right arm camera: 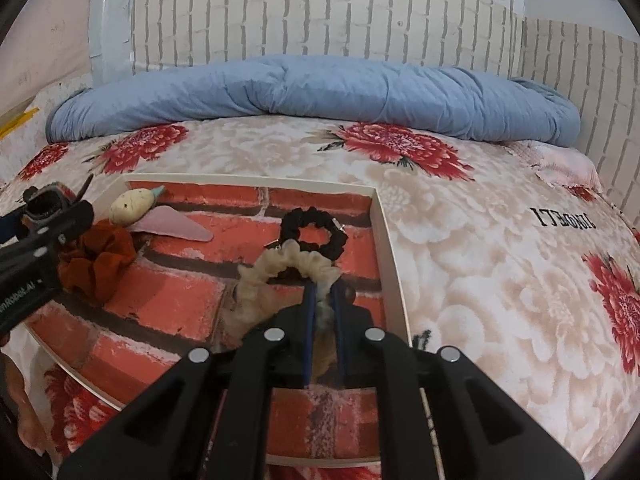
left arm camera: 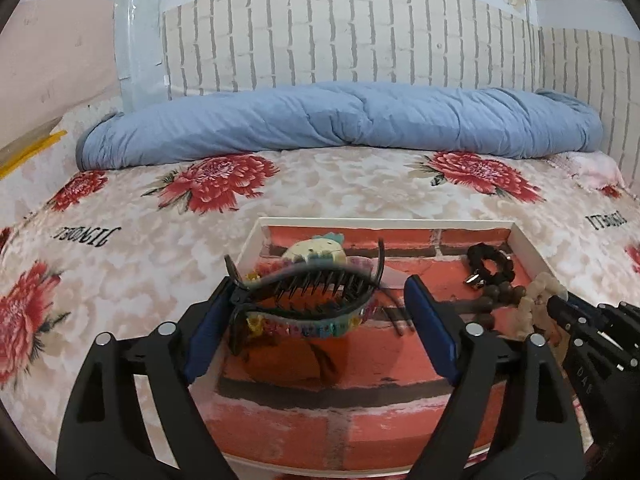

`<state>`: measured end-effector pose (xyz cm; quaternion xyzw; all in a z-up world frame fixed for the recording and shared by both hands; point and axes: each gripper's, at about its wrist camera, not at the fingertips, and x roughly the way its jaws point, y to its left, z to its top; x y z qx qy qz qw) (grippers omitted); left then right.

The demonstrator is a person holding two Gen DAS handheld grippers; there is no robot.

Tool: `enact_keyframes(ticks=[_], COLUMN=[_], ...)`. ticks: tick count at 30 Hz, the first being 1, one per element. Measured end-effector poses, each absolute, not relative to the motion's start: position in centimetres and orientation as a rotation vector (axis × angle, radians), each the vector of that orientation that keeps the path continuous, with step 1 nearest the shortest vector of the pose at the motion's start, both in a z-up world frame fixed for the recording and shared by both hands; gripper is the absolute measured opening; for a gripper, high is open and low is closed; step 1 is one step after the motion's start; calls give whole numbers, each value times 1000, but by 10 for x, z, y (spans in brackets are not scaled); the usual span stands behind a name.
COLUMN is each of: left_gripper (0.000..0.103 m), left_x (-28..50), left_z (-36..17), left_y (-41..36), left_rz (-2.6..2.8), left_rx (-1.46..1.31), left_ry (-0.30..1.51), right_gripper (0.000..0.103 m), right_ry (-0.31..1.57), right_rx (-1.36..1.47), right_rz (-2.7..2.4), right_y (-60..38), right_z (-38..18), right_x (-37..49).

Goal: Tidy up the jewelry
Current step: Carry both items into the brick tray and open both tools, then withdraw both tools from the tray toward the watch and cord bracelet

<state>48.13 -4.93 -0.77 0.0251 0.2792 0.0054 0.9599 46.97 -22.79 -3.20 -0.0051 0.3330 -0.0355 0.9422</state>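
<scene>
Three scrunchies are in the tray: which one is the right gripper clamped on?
The cream scrunchie. The right gripper pinches its near edge, while the black scrunchie lies just behind it and the rust-red scrunchie sits untouched to the left.

Left black two-finger tongs with blue pads: jaws spread wide, angled downward, one pad touching the hinge end of a black toothed hair claw. Right tongs: jaws nearly together, pinching a cream ruffled scrunchie, angled down.

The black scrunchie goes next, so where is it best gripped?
Pinch the far arc of the black scrunchie from above, one of the jaws inside its hole, one outside. It lies flat as an open ring, and the cream scrunchie lies against its near edge, so the far side is free.
</scene>
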Motion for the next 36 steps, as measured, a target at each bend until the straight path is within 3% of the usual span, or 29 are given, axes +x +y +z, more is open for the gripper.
enact_keyframes(ticks=[4, 6, 7, 15, 26, 36], left_gripper=[92, 95, 96, 98, 98, 98], left_x=[483, 484, 485, 492, 490, 451], left_z=[-8, -10, -11, -14, 1, 54], left_y=[-41, -38, -37, -12, 10, 16], left_rz=[10, 6, -1, -39, -76, -94], left_rx=[93, 117, 129, 91, 25, 31], left_ry=[574, 577, 582, 620, 641, 631], right_gripper=[17, 47, 53, 80, 91, 92], right_ry=[692, 695, 689, 659, 631, 600], right_rx=[-19, -20, -21, -64, -67, -98], right_rz=[-79, -80, -81, -89, -89, -101], right_y=[-226, -226, -226, -223, -226, -224], right_z=[-32, -32, -31, -24, -3, 34], right_x=[475, 477, 477, 477, 461, 422])
